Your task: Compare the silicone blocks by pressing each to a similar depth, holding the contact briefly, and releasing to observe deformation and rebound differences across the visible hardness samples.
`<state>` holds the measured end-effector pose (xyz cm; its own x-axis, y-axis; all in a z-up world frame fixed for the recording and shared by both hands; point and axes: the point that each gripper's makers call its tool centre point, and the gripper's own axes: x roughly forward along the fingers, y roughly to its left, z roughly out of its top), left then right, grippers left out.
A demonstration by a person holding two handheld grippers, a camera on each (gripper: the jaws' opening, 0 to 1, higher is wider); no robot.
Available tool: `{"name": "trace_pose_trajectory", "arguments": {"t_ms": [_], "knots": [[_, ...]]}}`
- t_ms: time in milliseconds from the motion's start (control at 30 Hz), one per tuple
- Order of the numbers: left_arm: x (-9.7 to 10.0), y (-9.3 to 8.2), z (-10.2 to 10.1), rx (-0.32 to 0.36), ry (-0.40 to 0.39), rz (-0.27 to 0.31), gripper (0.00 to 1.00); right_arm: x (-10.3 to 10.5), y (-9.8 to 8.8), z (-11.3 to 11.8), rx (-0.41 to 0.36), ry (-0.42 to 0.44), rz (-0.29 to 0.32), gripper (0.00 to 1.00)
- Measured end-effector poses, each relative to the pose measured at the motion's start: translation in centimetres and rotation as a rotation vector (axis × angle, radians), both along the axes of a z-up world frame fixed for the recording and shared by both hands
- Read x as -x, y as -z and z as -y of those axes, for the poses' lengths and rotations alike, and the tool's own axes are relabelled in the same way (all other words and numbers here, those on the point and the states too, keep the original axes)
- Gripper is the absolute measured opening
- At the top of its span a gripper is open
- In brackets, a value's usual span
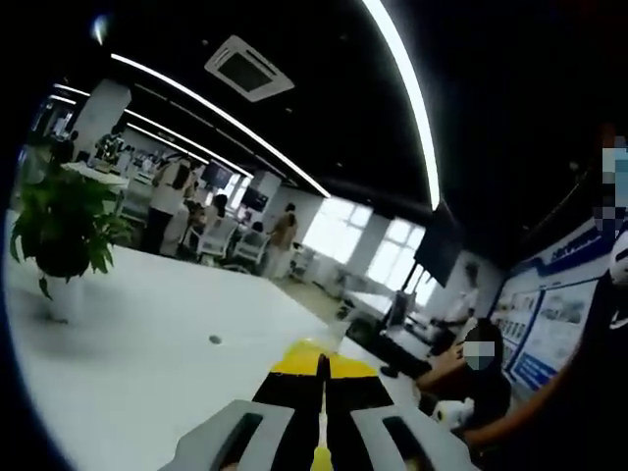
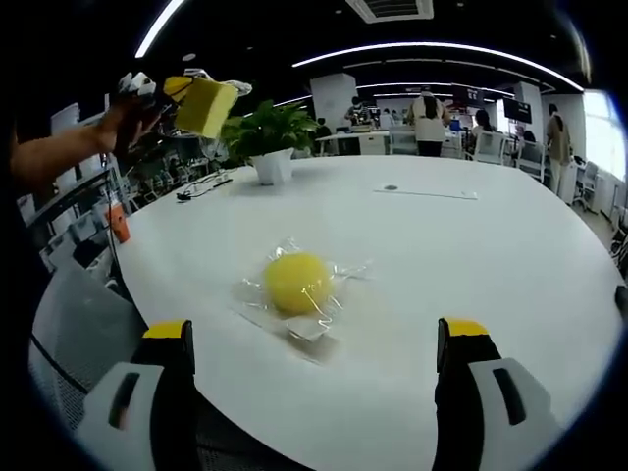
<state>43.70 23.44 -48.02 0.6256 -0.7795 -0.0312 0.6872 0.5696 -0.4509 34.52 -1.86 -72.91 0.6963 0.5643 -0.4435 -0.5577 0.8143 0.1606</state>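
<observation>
In the right gripper view, the right gripper point(image 2: 314, 358) hovers low over a large white desk point(image 2: 510, 255), its two yellow-tipped fingers point(image 2: 169, 339) spread wide apart and holding nothing. Between and beyond them, a round yellow block point(image 2: 297, 283) lies on the desk inside a clear crinkled wrapper point(image 2: 312, 329). At the upper left, the left gripper point(image 2: 186, 93) is held high in a hand point(image 2: 126, 118), well above the desk, with a pale yellow square block point(image 2: 206, 108) clenched between its fingers. A potted plant point(image 2: 267, 137) stands on the desk's far side, and a thin flat strip point(image 2: 427, 193) lies near the far middle. People stand and sit among other desks in the background.

In the left gripper view, the left gripper point(image 1: 322, 392) points up and across the room. Its black fingers point(image 1: 285, 397) sit close together, yellow showing at their tips and in the narrow slit between them. The plant point(image 1: 64, 221) stands at the left on the white desk point(image 1: 147, 334). A seated person point(image 1: 481, 378) is at the right, beside wall posters point(image 1: 549, 329). Long ceiling lights point(image 1: 407, 88) curve overhead.
</observation>
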Motion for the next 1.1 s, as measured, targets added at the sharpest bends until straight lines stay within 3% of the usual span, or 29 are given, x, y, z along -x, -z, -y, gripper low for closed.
{"name": "trace_pose_trajectory", "arguments": {"t_ms": [133,267,367,467,667,733,833,1000,1100], "knots": [[0.3,-0.1,-0.1,0.007,0.01,0.008,0.0,0.1,-1.1,0.2,-0.052,-0.001,0.024,0.96],[0.6,-0.2,-0.1,0.014,0.02,0.012,0.0,0.2,-1.4,0.0,-0.019,-0.029,0.035,0.96],[1.0,-0.2,0.0,0.019,0.031,0.02,0.0,-0.2,-2.7,-0.1,-0.038,-0.038,0.05,0.96],[1.7,-0.6,0.2,0.027,0.045,0.049,0.0,-1.1,-5.0,-0.4,-0.067,-0.052,0.105,0.96],[2.6,-1.0,1.2,0.039,0.08,0.056,0.0,-1.8,-8.7,-2.7,-0.129,-0.173,0.149,0.96],[2.9,-1.1,1.7,0.042,0.096,0.062,0.0,-1.8,-10.6,-3.8,-0.195,-0.222,0.151,0.96],[3.4,-0.9,2.4,0.053,0.117,0.059,0.0,-1.9,-12.3,-5.0,-0.156,-0.294,0.195,0.96],[4.3,-0.4,3.8,0.059,0.159,0.05,0.0,-1.6,-15.6,-7.9,-0.24,-0.39,0.195,0.96],[5.0,-0.8,4.6,0.077,0.188,0.055,0.0,-1.2,-16.6,-9.2,-0.295,-0.442,0.178,0.96]]}}
